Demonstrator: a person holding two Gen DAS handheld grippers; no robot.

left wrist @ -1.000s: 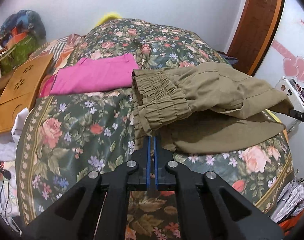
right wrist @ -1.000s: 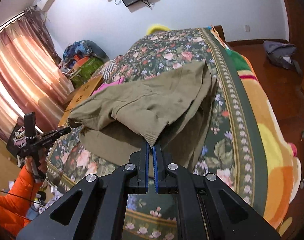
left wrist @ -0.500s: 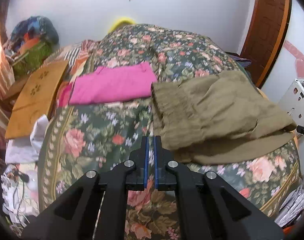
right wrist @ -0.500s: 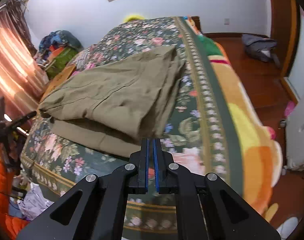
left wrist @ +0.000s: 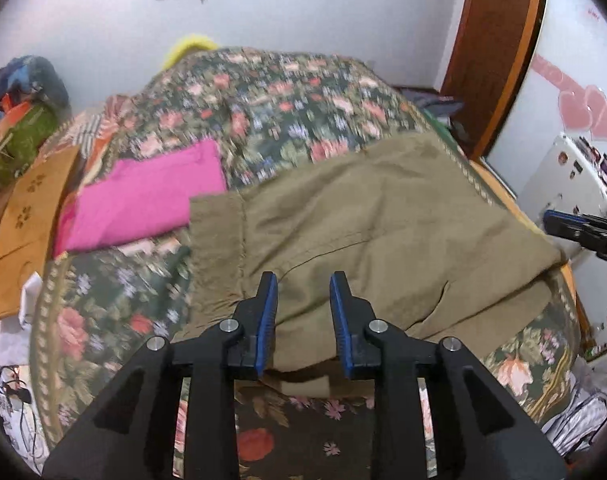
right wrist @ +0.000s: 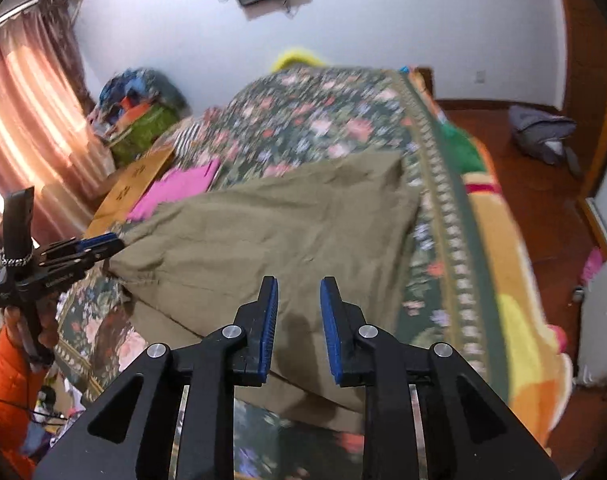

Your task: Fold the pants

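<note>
The olive pants (left wrist: 367,224) lie folded over on the floral bed (left wrist: 263,108), waistband toward the left; they also show in the right wrist view (right wrist: 271,236). My left gripper (left wrist: 303,286) is open and empty, just above the pants' near edge. My right gripper (right wrist: 299,290) is open and empty above the fold's near right corner. The right gripper also shows at the right edge of the left wrist view (left wrist: 559,224); the left gripper shows at the left of the right wrist view (right wrist: 103,246), beside the waistband corner.
A folded pink garment (left wrist: 143,196) lies left of the pants. A wooden board (left wrist: 27,216) leans at the bed's left side. A wooden door (left wrist: 491,52), a white appliance (left wrist: 567,176) and a grey bag on the floor (right wrist: 543,132) stand to the right.
Both grippers let go of the pants' upper layer and opened. The layer dropped flat onto the lower one. Both grippers pulled back a little.
</note>
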